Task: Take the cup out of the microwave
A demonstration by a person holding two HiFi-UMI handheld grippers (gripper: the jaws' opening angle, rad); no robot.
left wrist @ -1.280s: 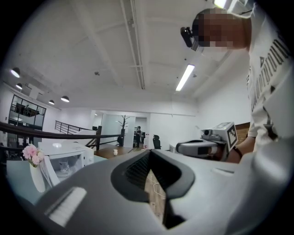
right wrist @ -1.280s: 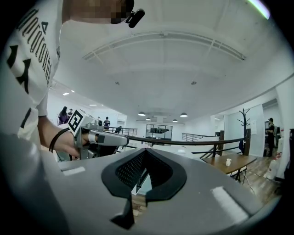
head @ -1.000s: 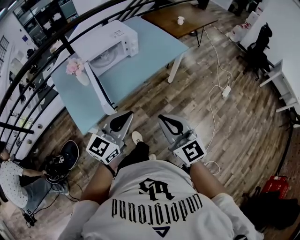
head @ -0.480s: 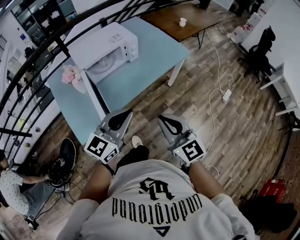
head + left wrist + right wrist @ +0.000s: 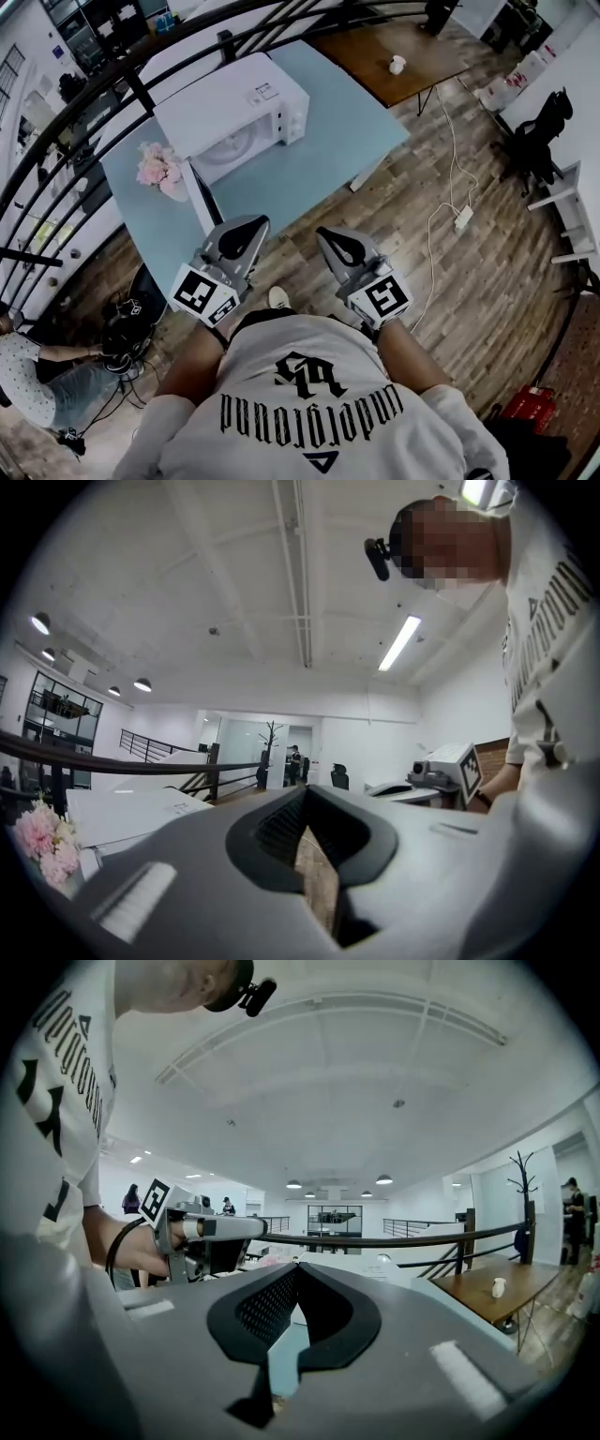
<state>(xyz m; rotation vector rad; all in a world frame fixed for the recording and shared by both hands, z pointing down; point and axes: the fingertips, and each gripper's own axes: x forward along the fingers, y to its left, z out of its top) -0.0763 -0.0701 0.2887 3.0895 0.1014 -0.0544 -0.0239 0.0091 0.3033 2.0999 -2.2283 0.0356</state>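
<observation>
Standing before a pale-blue table (image 5: pixel 347 122), the person holds both grippers out level and side by side. The left gripper (image 5: pixel 251 225) has its jaws closed tip to tip with nothing between them, and only wooden floor (image 5: pixel 450 281) shows through the gap behind the tips. The right gripper (image 5: pixel 328 236) is likewise fully closed and empty. Each carries its marker cube nearest the body.

Ahead of the left gripper, and well apart from it, a white microwave (image 5: pixel 234 103) sits on the table. Its door (image 5: pixel 208 208) is swung open toward that gripper's tips, and the round turntable shows in the cavity. The cup cannot be made out inside from any view.

Just to the left of the microwave, ahead and outboard of the left gripper, pink flowers (image 5: pixel 157 169) stand in a vase on the same table. Far ahead of the right gripper, beyond the blue table, a brown wooden table (image 5: pixel 375 47) bears a small white object (image 5: pixel 397 64) too small to identify. Outboard of the right gripper, a white power strip (image 5: pixel 464 217) lies on the floor at the end of a cable. A black railing (image 5: pixel 112 70) curves behind the microwave. A seated person (image 5: pixel 23 361) is low down, outboard of the left gripper.
</observation>
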